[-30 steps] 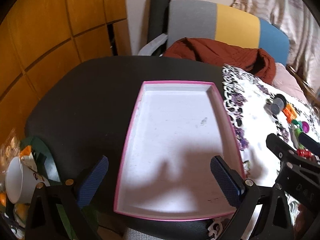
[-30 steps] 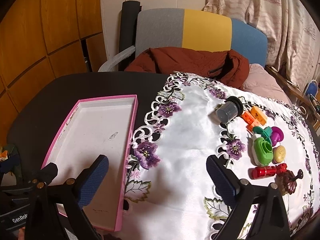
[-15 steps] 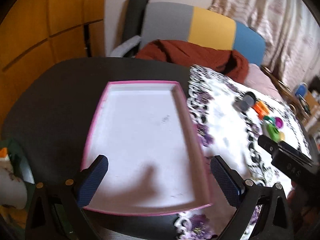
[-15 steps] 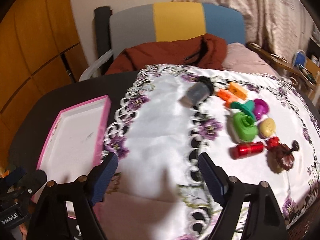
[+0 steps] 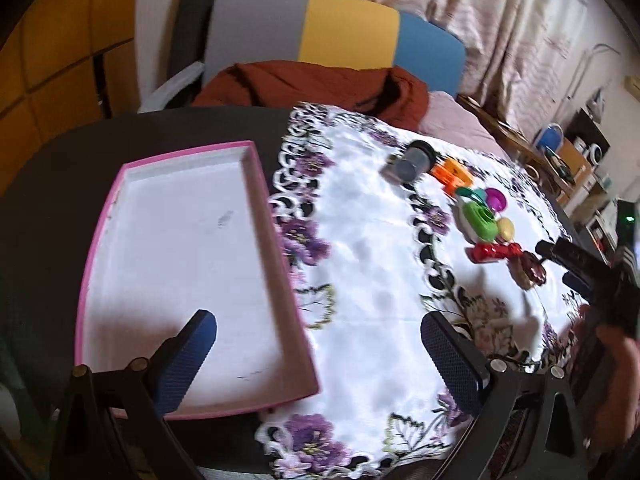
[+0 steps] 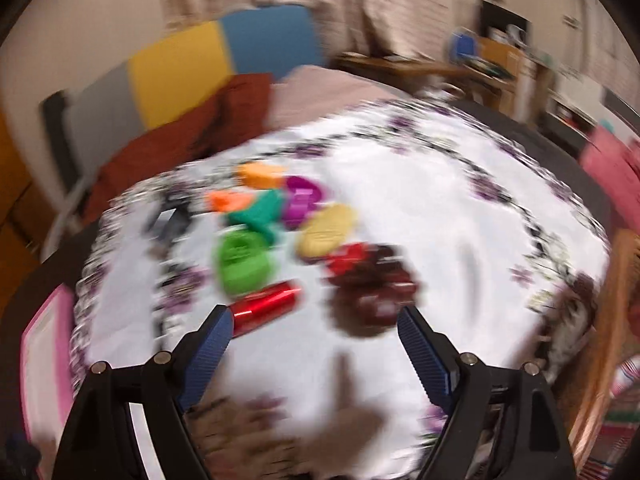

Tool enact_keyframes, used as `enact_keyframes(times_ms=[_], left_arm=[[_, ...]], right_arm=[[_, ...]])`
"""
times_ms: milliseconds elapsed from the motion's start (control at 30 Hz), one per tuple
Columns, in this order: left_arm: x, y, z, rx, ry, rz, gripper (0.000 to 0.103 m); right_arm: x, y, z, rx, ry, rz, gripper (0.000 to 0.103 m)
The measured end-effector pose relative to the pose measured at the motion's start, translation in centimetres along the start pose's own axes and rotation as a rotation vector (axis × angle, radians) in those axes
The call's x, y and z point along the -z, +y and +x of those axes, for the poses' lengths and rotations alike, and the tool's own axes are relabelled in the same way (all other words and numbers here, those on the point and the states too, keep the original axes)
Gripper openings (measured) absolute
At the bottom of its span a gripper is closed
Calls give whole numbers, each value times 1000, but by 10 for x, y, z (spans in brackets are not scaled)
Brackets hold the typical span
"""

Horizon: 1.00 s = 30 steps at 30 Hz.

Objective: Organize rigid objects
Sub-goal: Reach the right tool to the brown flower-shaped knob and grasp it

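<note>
A pink-rimmed white tray (image 5: 256, 184) lies on the dark table at the left. A cluster of small toys sits on the white flowered cloth (image 5: 360, 264): a grey cup (image 5: 408, 162), orange blocks (image 5: 452, 172), a green piece (image 5: 478, 220), a red cylinder (image 5: 486, 254) and a dark red piece (image 5: 528, 272). My left gripper (image 5: 316, 356) is open and empty over the tray's right rim. My right gripper (image 6: 314, 344) is open and empty, just short of the red cylinder (image 6: 266, 308) and the dark red piece (image 6: 372, 292). The right wrist view is blurred.
A chair with grey, yellow and blue back (image 5: 328, 36) holds a rust-red jacket (image 5: 312, 84) behind the table. Wooden panels (image 5: 64, 56) stand at the left. Shelves with clutter (image 5: 576, 160) are at the far right. The right gripper's body (image 5: 592, 276) shows in the left wrist view.
Both grippers have swung to the right. The right gripper has moved in close to the toy cluster. The left gripper has shifted from over the tray's middle to its right rim.
</note>
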<state>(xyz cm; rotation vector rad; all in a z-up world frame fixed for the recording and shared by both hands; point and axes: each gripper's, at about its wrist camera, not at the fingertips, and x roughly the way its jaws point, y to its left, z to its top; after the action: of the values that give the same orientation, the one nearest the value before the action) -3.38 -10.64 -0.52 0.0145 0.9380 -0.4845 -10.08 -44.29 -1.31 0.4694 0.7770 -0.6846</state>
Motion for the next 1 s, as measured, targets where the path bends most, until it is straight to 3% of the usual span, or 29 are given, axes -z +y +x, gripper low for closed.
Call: enact_keyframes(times_ms=[33, 100, 167, 367, 500, 633, 833, 967, 1000], left_arm=[[0, -3, 2, 4, 6, 4, 103], [-1, -13, 5, -6, 29, 25, 103], [0, -22, 8, -2, 49, 46, 103], [-1, -44, 17, 22, 89, 91, 103], [-2, -57, 25, 34, 84, 135, 103], [-6, -70, 33, 54, 81, 177, 103], [-17, -83, 47, 79, 73, 174, 103], [-22, -97, 61, 65, 80, 212, 103], [-23, -101, 64, 69, 79, 219, 103]], right_arm=[[-3, -8, 3, 9, 7, 16, 84], [-10, -19, 12, 26, 30, 43, 70], [-14, -24, 20, 22, 68, 57, 63], [-23, -19, 37, 18, 102, -10, 41], [-28, -20, 44, 8, 103, -3, 35], [-28, -23, 47, 58, 103, -5, 35], [-28, -30, 50, 60, 111, 32, 40], [-30, -30, 45, 19, 84, 45, 23], [-31, -30, 43, 9, 76, 54, 23]])
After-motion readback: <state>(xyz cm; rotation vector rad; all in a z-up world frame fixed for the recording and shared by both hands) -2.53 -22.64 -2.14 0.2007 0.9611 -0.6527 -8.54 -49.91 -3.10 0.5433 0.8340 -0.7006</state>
